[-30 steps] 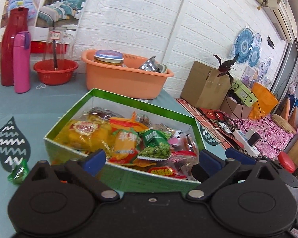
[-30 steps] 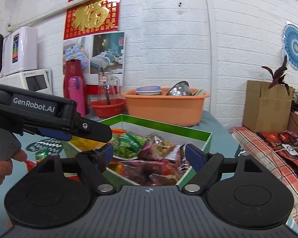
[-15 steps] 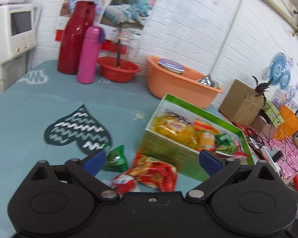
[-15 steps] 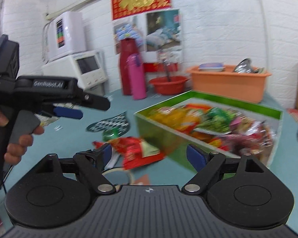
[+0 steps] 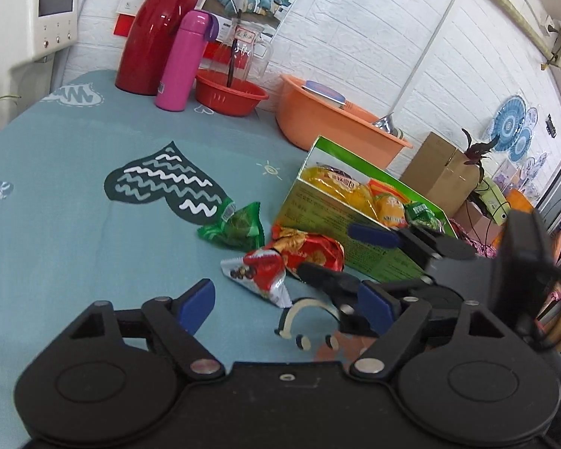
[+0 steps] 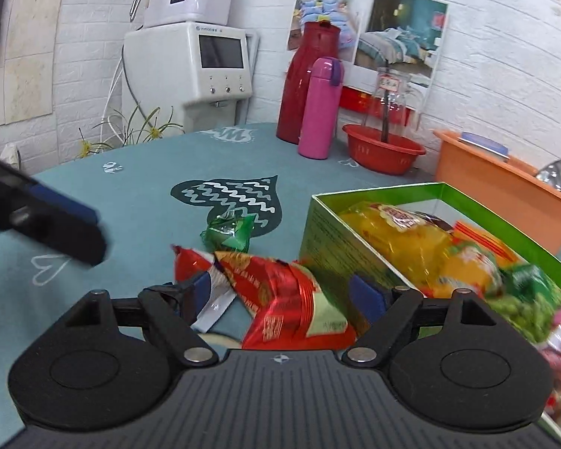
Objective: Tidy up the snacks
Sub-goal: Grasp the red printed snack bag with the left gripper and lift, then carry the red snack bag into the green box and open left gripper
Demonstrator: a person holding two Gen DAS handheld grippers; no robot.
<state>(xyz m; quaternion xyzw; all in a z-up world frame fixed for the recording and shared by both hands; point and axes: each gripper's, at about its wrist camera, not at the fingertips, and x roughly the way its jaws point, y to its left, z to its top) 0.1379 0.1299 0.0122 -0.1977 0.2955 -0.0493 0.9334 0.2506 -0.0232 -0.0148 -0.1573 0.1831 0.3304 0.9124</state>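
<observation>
Snacks fill the green box [image 6: 359,250] standing on the teal surface [image 5: 63,202]. Three loose packets lie just left of it: a green wrapped packet [image 5: 237,224], a red and gold packet [image 6: 280,292] touching the box wall, and a red and silver packet [image 5: 260,275] beside that one. The right gripper [image 6: 284,293] is spread wide, its blue fingertips either side of the red and gold packet without closing on it. The left gripper [image 5: 286,299] is also wide and empty, low over the surface near the packets. A pink bottle [image 5: 185,61], red jug [image 5: 153,30] and orange basin [image 5: 336,119] stand behind.
</observation>
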